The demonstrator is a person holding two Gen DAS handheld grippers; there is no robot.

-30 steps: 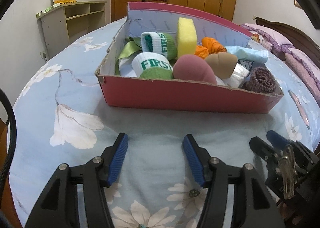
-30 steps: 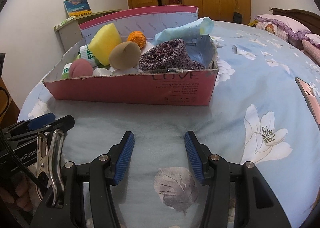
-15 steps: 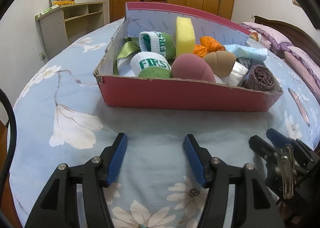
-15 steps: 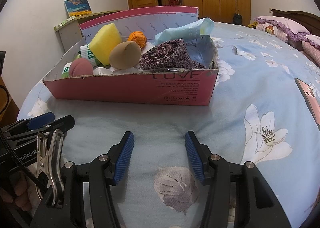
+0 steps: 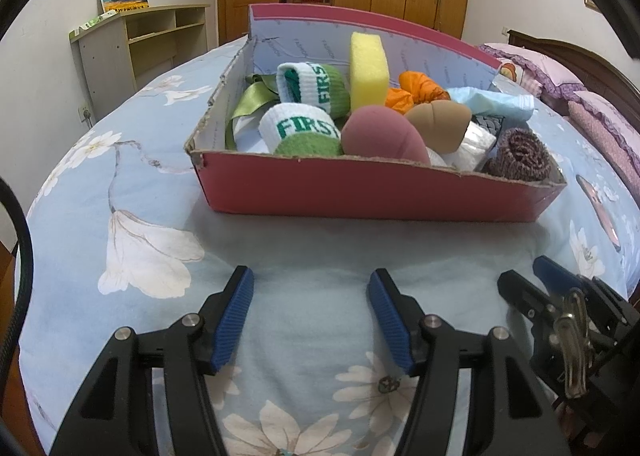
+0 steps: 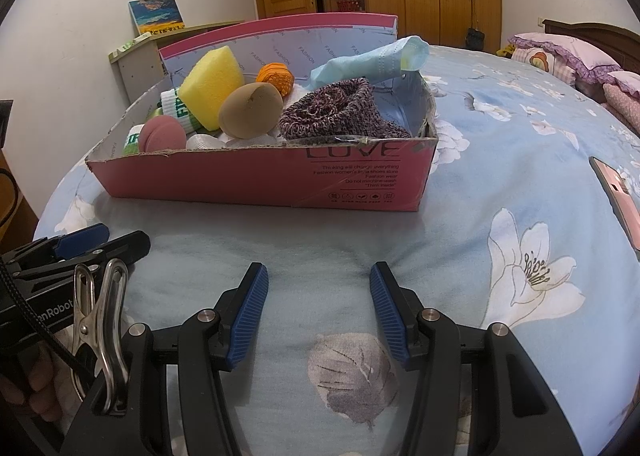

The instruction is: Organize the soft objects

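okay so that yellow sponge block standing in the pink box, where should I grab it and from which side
Grip the tall yellow foam sponge by its upper half, coming down from above. It stands on end, above the rolled green-and-white socks and orange fabric bundle crowding its base, so only the top is free, probably within the open left tool span.

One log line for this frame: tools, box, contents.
left tool open, empty | right tool open, empty | both short of box on bed | sponge, socks inside
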